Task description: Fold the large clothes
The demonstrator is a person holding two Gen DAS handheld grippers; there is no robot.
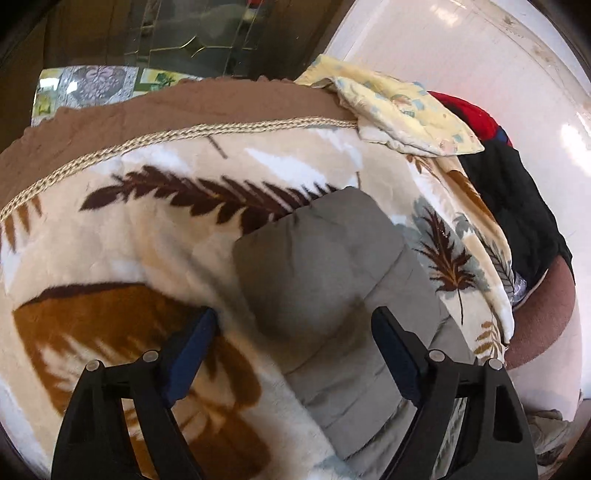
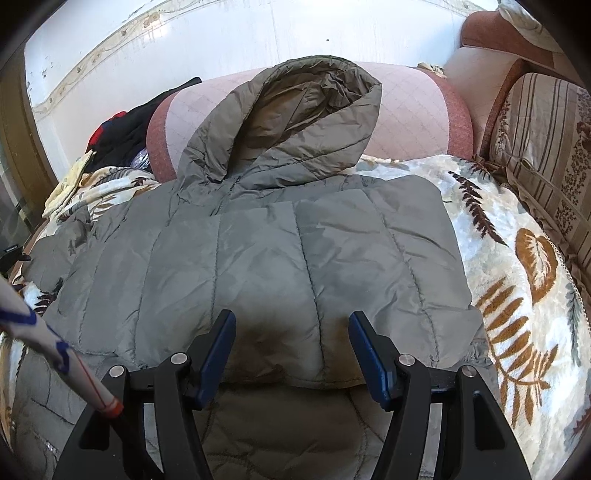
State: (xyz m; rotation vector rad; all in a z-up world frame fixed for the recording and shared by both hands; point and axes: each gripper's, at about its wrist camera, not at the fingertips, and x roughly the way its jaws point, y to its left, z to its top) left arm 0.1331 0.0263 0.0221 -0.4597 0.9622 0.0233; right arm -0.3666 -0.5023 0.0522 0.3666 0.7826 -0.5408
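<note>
grey hooded jacket on leaf blanket — left gripper, right gripper released.

Around me the room is bright with daylight, which glares off the glossy white wall ahead. A pale patterned border strip runs aslant across that wall. I face a sofa covered by a plush cream blanket printed with brown and rust leaves. Behind it rises the pink quilted backrest with darker red edges, and to my right sits a striped, flowered cushion. At the far left of the sofa lie a pale yellow cloth and a heap of black and red clothes. Beyond the blanket's brown edge stands a dark wooden door with leaded glass.
</note>
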